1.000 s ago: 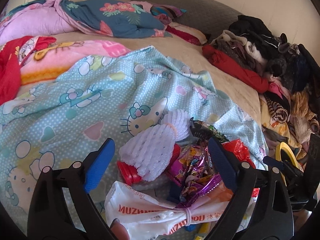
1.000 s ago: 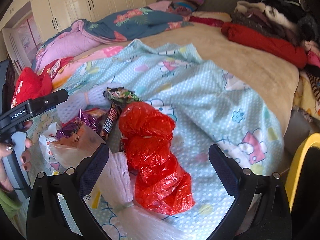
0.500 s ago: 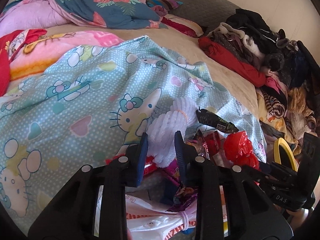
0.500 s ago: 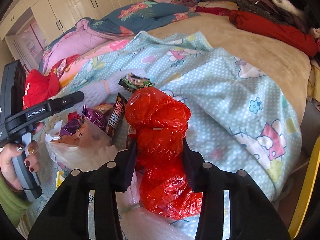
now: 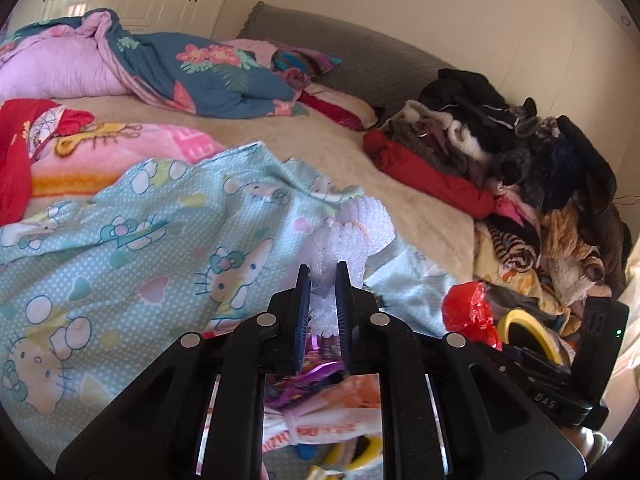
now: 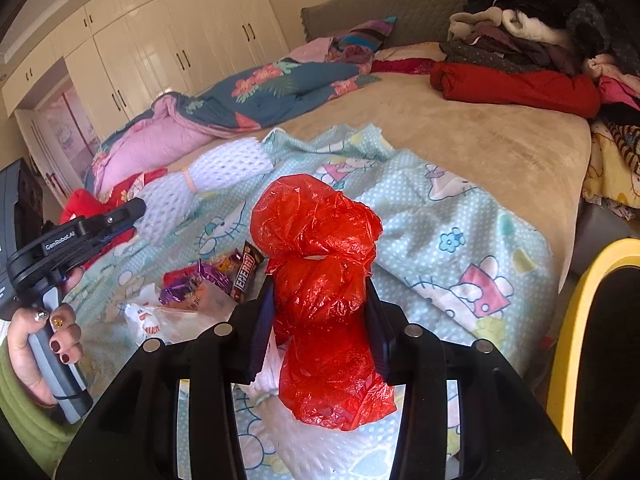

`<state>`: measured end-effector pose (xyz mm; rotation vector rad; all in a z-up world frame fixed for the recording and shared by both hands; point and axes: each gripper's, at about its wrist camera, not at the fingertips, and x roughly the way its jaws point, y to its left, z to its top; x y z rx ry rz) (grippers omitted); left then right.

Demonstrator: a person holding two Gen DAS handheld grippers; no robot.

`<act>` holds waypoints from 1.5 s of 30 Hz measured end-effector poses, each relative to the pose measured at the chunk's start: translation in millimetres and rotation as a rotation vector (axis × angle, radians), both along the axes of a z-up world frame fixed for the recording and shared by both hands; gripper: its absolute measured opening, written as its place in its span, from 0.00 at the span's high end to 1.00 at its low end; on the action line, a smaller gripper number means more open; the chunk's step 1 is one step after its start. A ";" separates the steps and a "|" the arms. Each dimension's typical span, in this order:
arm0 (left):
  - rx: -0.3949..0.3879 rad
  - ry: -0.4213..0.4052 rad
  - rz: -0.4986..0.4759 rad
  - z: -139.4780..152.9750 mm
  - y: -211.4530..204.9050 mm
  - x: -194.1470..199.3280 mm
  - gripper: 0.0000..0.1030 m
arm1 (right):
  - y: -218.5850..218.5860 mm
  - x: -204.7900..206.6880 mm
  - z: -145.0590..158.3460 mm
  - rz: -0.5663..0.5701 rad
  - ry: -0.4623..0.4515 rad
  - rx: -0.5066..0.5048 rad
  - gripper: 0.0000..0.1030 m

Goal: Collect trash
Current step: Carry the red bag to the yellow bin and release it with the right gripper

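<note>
My left gripper point(image 5: 323, 270) is shut on a white foam net point(image 5: 348, 236), which hangs lifted above the bed; the right wrist view shows the same foam net point(image 6: 208, 184) held up at the left gripper point(image 6: 138, 208). My right gripper point(image 6: 320, 284) is shut on a crumpled red plastic bag point(image 6: 320, 280), raised off the light blue cartoon blanket point(image 6: 460, 240). That red bag point(image 5: 468, 312) also shows at the right in the left wrist view. On the blanket lie a purple wrapper point(image 6: 200, 280), an energy bar wrapper point(image 6: 246, 272) and a tied white plastic bag point(image 5: 320, 424).
A yellow-rimmed bin point(image 6: 576, 320) stands at the bed's right edge. A heap of clothes point(image 5: 520, 160) fills the right side of the bed, with quilts point(image 5: 120, 68) at the back. White wardrobes point(image 6: 160, 52) line the far wall. A hand point(image 6: 36, 344) grips the left tool's handle.
Both grippers went from wide open to shut, the left on the foam net, the right on the red bag. Both have since lifted their loads off the blanket.
</note>
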<state>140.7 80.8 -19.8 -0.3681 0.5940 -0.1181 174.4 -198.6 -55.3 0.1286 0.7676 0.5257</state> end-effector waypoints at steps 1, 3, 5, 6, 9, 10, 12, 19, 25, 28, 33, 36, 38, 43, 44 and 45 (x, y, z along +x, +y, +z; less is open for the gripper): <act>-0.002 -0.006 -0.006 3.2 -2.4 -1.6 0.92 | -5.0 -1.8 2.7 -0.009 -0.006 0.012 0.61; 0.001 -0.021 -0.020 10.3 -9.7 -4.7 0.92 | -12.1 -5.6 7.2 -0.024 -0.014 0.026 0.61; 0.001 -0.033 -0.033 15.5 -16.5 -7.9 0.92 | -20.5 -7.6 12.5 -0.039 -0.022 0.040 0.61; 0.001 -0.040 -0.043 19.1 -21.7 -9.5 0.92 | -23.8 -9.5 14.4 -0.045 -0.028 0.043 0.61; 0.007 -0.051 -0.067 23.9 -35.2 -12.2 0.92 | -35.9 -15.3 22.1 -0.070 -0.050 0.050 0.61; 0.007 -0.053 -0.074 24.4 -38.3 -13.5 0.92 | -40.2 -17.0 24.1 -0.076 -0.054 0.055 0.61; 0.011 -0.055 -0.093 26.0 -47.9 -15.4 0.92 | -48.9 -20.2 27.7 -0.092 -0.061 0.060 0.61; 0.033 -0.067 -0.150 29.8 -80.7 -22.8 0.92 | -76.4 -33.6 37.4 -0.143 -0.087 0.070 0.61; 0.048 -0.074 -0.191 32.4 -101.1 -27.1 0.92 | -100.6 -40.7 42.8 -0.188 -0.101 0.079 0.61; 0.056 -0.076 -0.209 33.4 -110.6 -29.7 0.92 | -111.7 -47.0 45.6 -0.214 -0.111 0.079 0.61; 0.067 -0.069 -0.245 32.4 -127.6 -32.3 0.92 | -133.8 -50.0 47.6 -0.267 -0.111 0.094 0.61; 0.075 -0.066 -0.267 30.7 -138.2 -34.0 0.92 | -147.4 -52.2 47.4 -0.297 -0.113 0.099 0.61; 0.078 -0.063 -0.279 30.3 -144.6 -34.9 0.92 | -156.5 -54.2 47.8 -0.319 -0.113 0.098 0.61; 0.092 -0.057 -0.312 26.7 -160.3 -37.5 0.92 | -178.2 -56.5 44.9 -0.372 -0.113 0.092 0.61; 0.094 -0.056 -0.318 26.0 -163.0 -37.9 0.92 | -182.0 -56.4 44.3 -0.380 -0.112 0.093 0.61; 0.099 -0.053 -0.328 24.5 -167.4 -38.4 0.92 | -185.8 -56.5 43.8 -0.387 -0.112 0.092 0.61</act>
